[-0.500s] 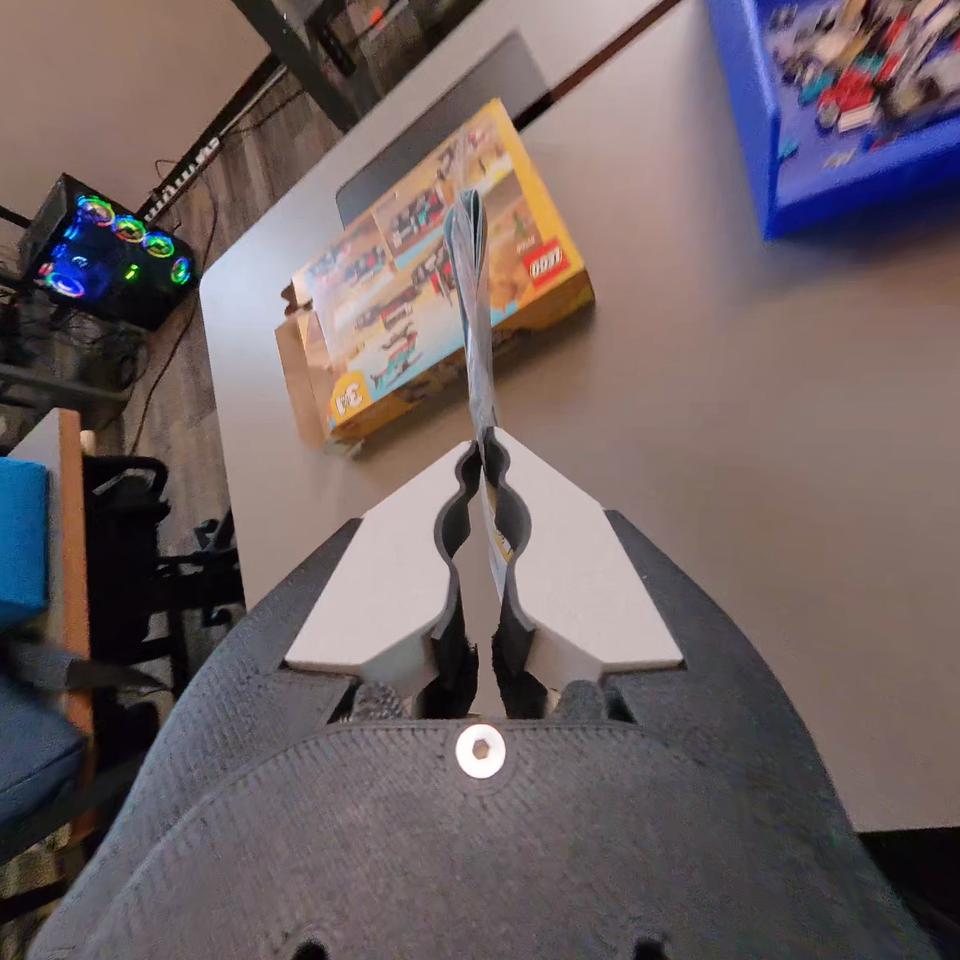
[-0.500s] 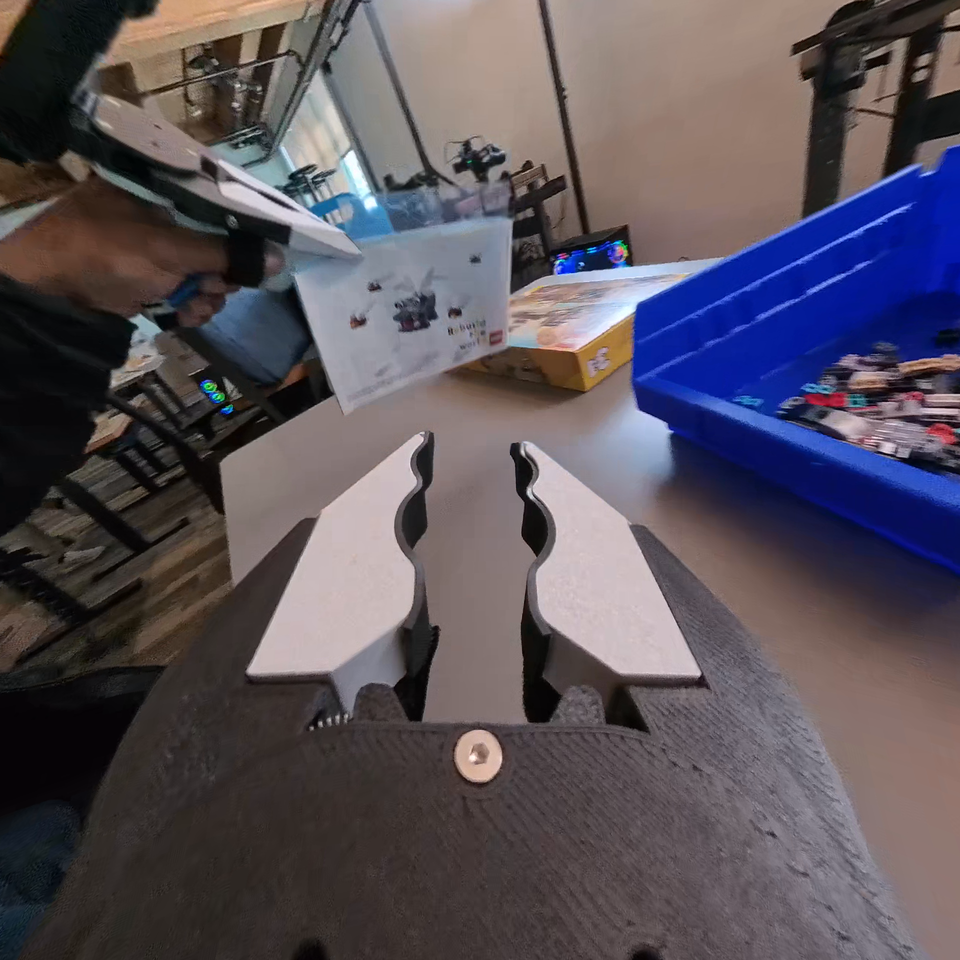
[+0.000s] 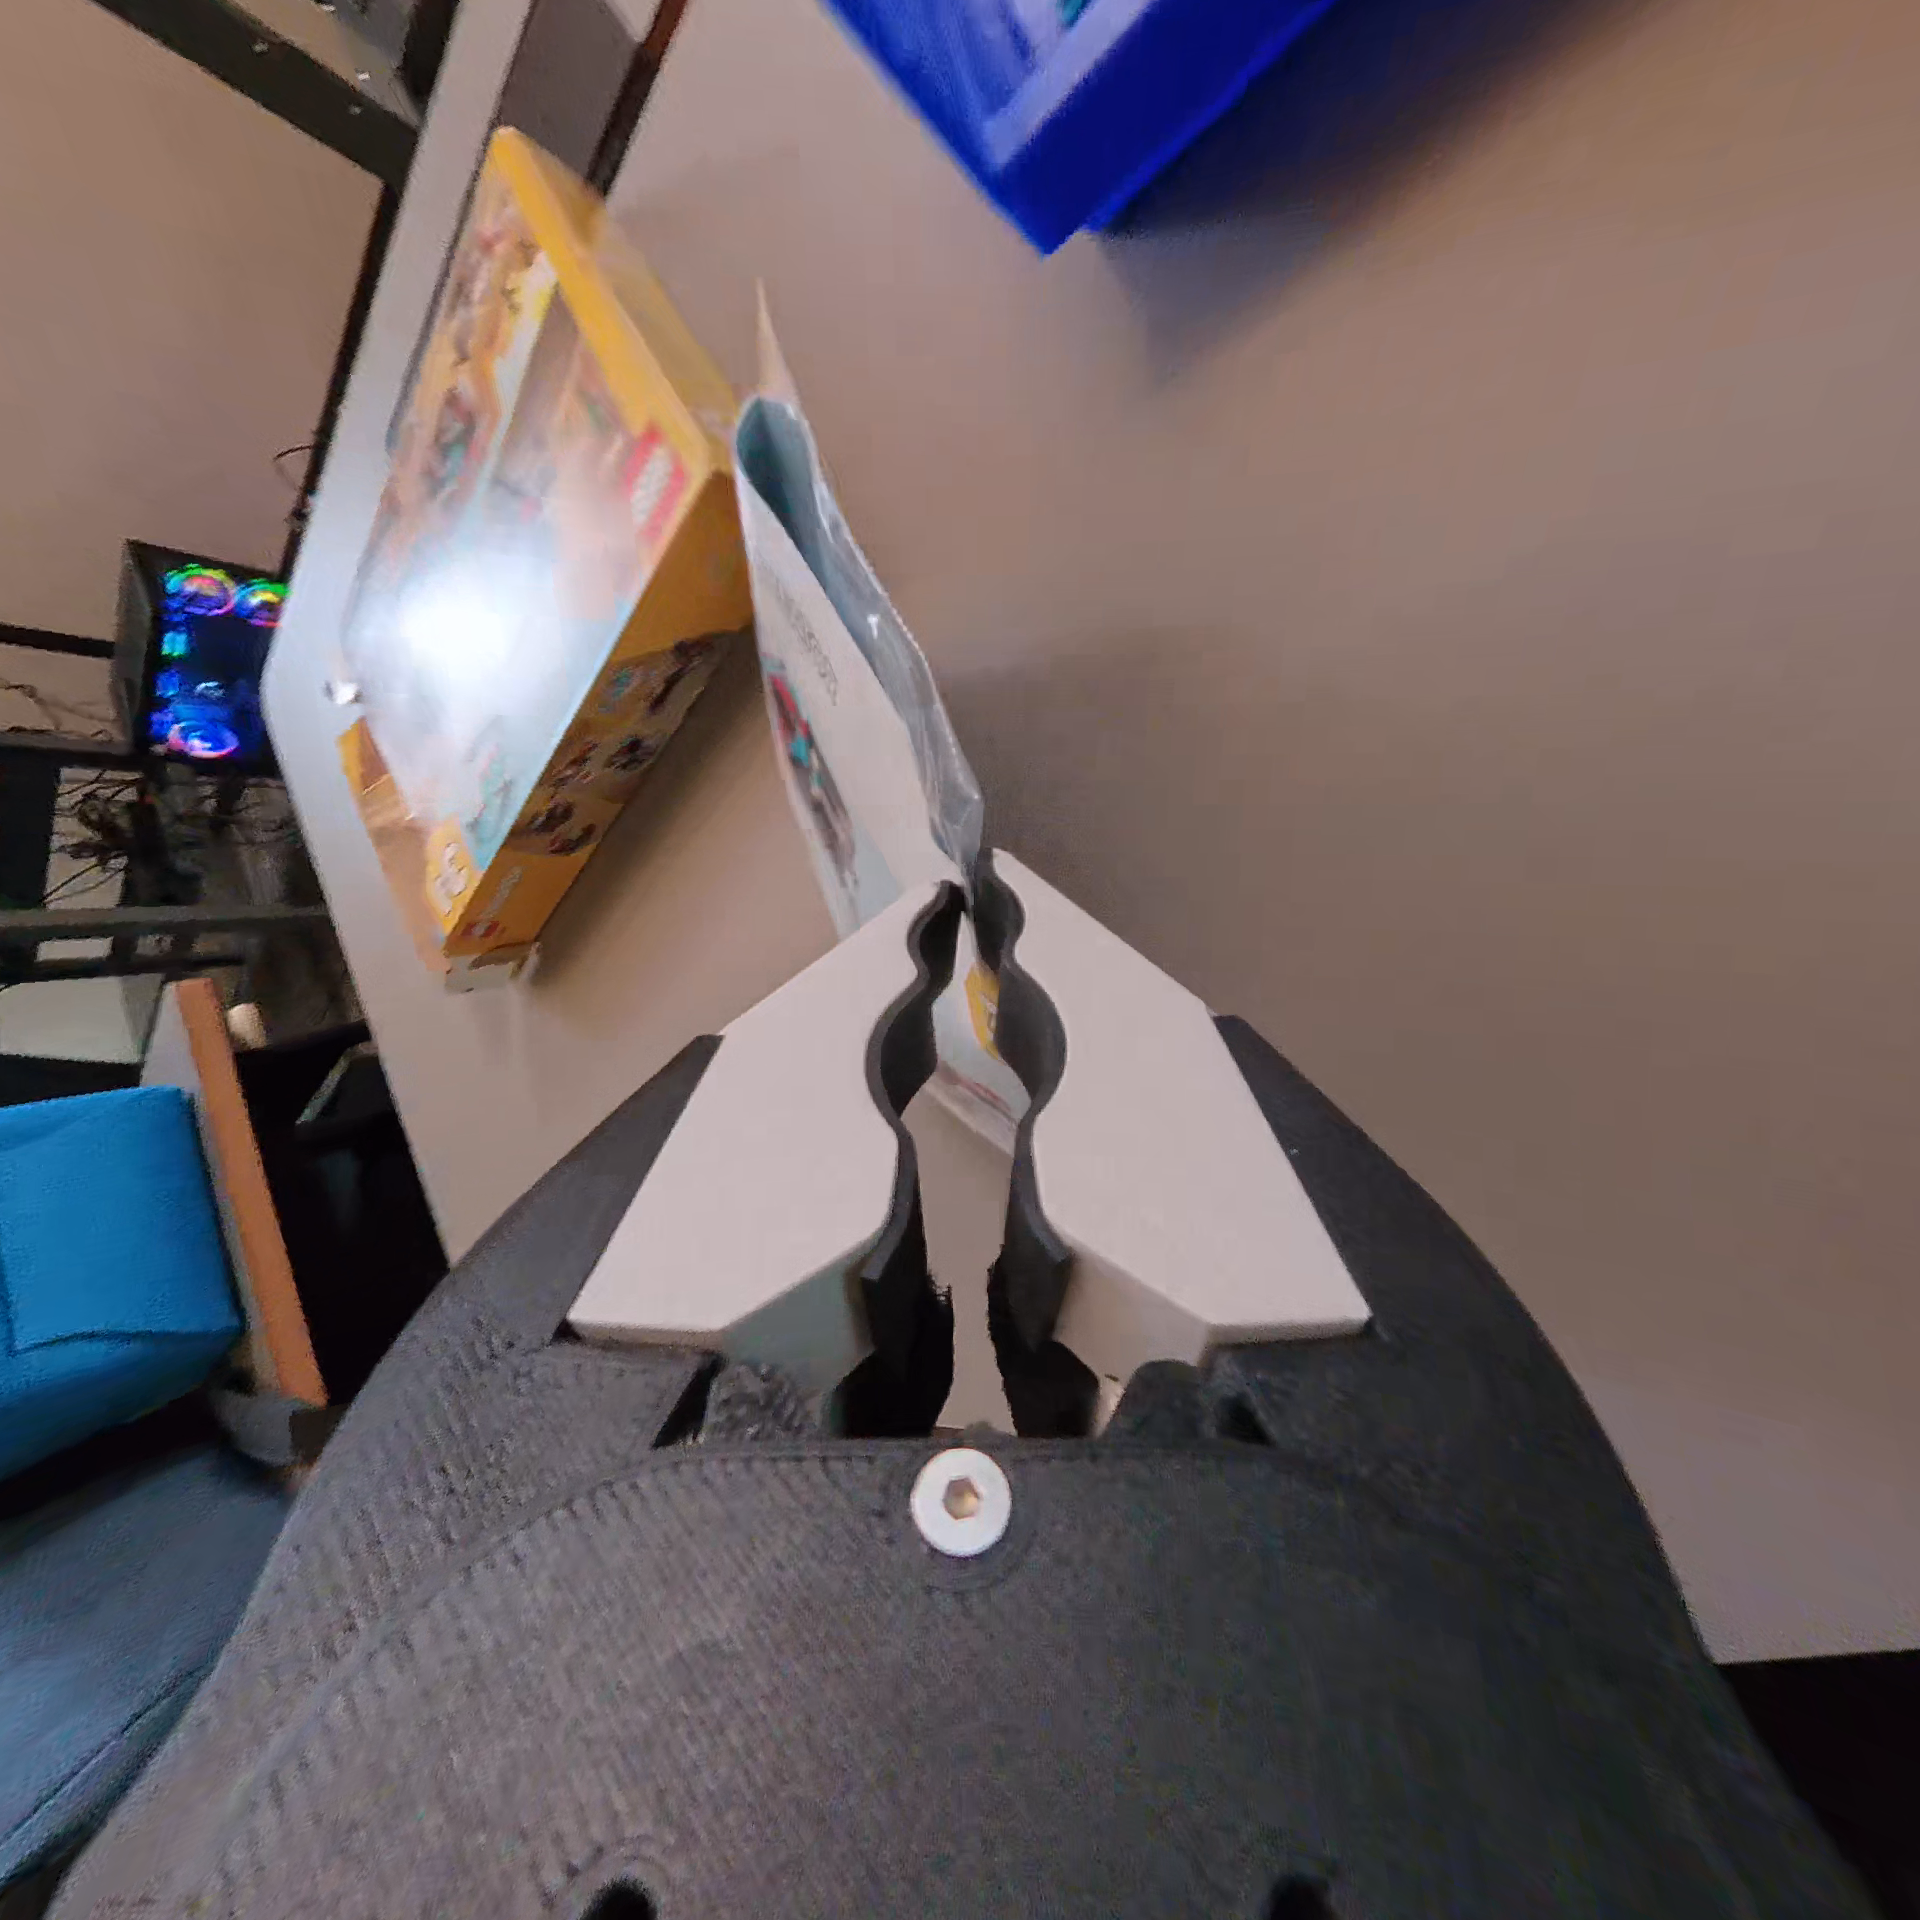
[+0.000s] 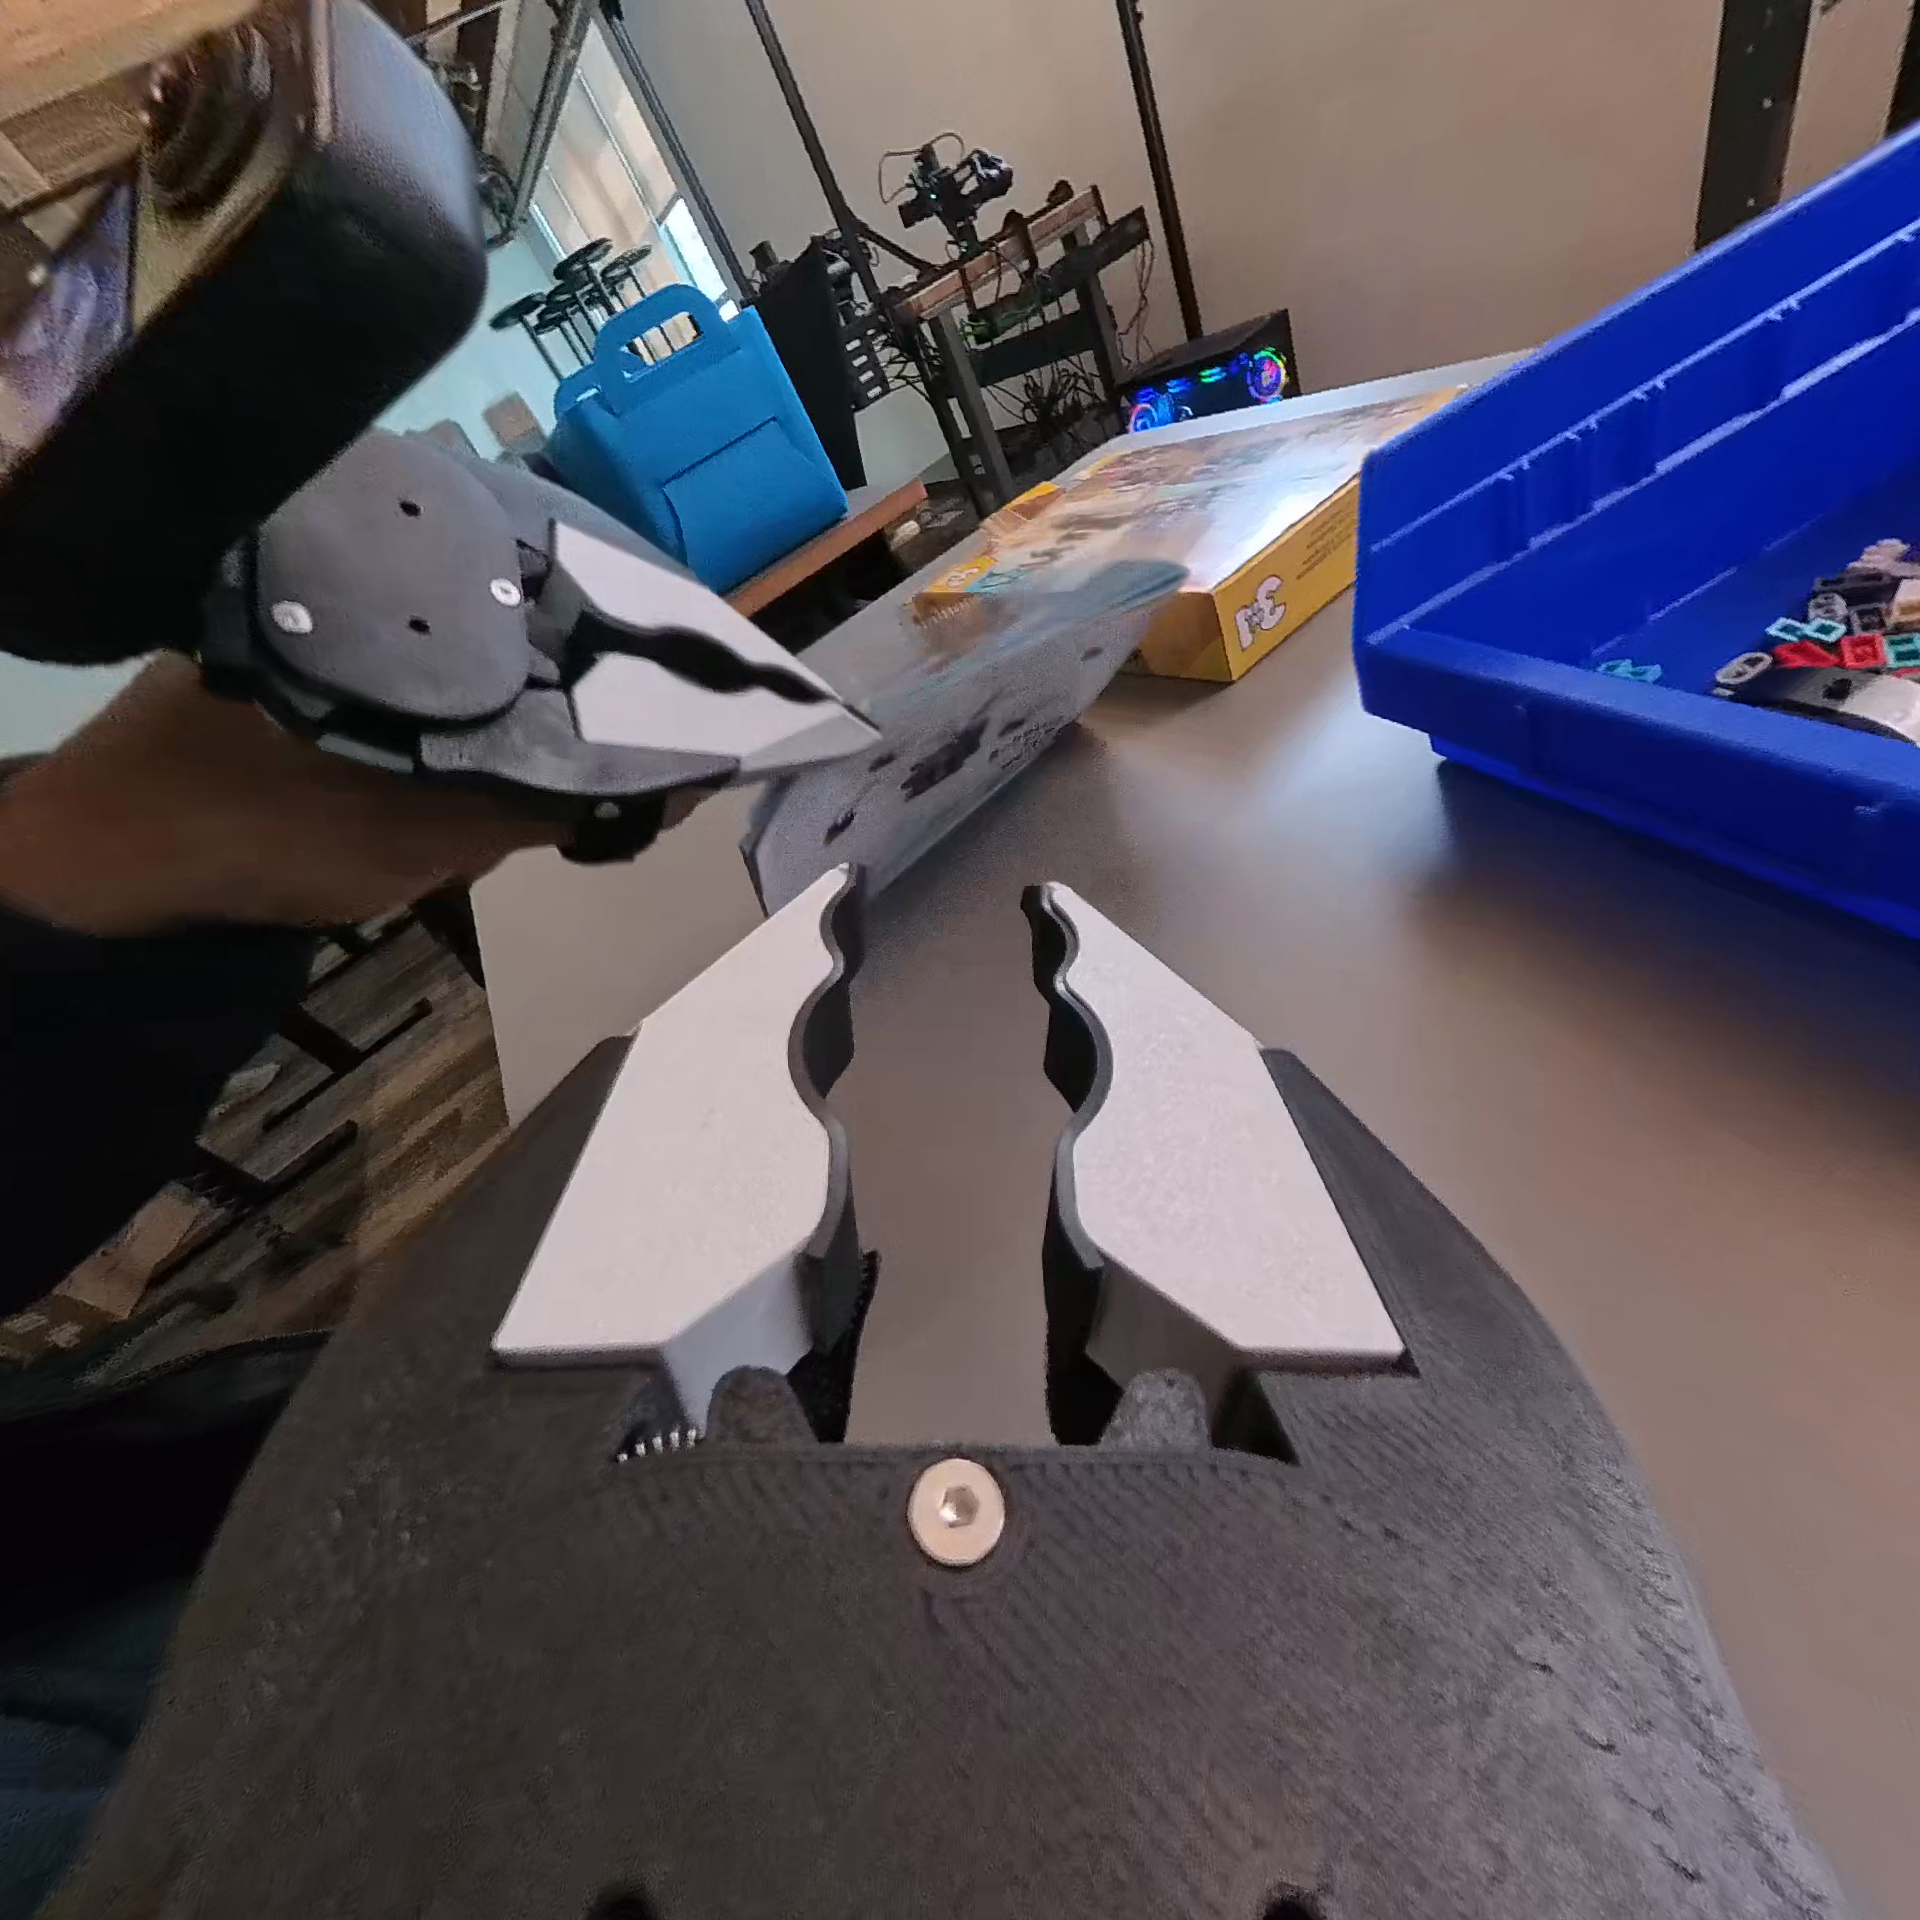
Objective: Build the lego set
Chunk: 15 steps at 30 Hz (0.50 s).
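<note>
The table (image 4: 1351, 1039) lies bare ahead of the right gripper (image 4: 940, 914), whose fingers stand apart and empty; the blue bin (image 4: 1621, 665) of bricks (image 4: 1849, 655) is cut off at right. Near the far edge lies the yellow box (image 3: 540, 582), and just beside it the left gripper (image 3: 971, 899) pinches the booklet (image 3: 831, 665), blurred, its lower edge at the tabletop.

The yellow lego box (image 4: 1247, 623), upper right, carries printed markings. The instruction booklet (image 4: 935, 748), centre, bears small print too blurred to read.
</note>
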Each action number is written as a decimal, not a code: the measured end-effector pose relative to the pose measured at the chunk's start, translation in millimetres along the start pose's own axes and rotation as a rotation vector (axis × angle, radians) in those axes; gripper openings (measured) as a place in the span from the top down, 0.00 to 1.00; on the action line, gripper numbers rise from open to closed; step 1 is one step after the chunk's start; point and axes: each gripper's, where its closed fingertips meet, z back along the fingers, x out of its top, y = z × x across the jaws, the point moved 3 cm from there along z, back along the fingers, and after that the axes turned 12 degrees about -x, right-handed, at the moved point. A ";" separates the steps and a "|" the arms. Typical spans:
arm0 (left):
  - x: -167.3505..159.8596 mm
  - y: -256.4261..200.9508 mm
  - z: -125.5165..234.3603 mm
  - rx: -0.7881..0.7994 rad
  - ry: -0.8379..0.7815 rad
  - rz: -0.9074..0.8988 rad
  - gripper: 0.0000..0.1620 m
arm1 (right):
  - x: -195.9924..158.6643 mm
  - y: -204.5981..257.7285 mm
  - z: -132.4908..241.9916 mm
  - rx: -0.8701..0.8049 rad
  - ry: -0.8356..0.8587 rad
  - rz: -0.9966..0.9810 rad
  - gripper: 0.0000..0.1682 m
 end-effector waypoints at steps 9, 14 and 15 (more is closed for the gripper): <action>24.0 -46.9 -26.7 -0.550 -0.209 0.355 0.64 | -5.9 -22.6 12.8 -0.051 0.049 -0.058 0.81; 5.6 -0.1 -6.4 -0.699 -0.397 0.536 0.52 | -6.9 -25.2 17.7 -0.049 0.057 -0.077 0.80; -6.2 11.0 -11.0 -0.680 -0.393 0.554 0.49 | -7.0 -24.5 15.7 -0.044 0.061 -0.084 0.79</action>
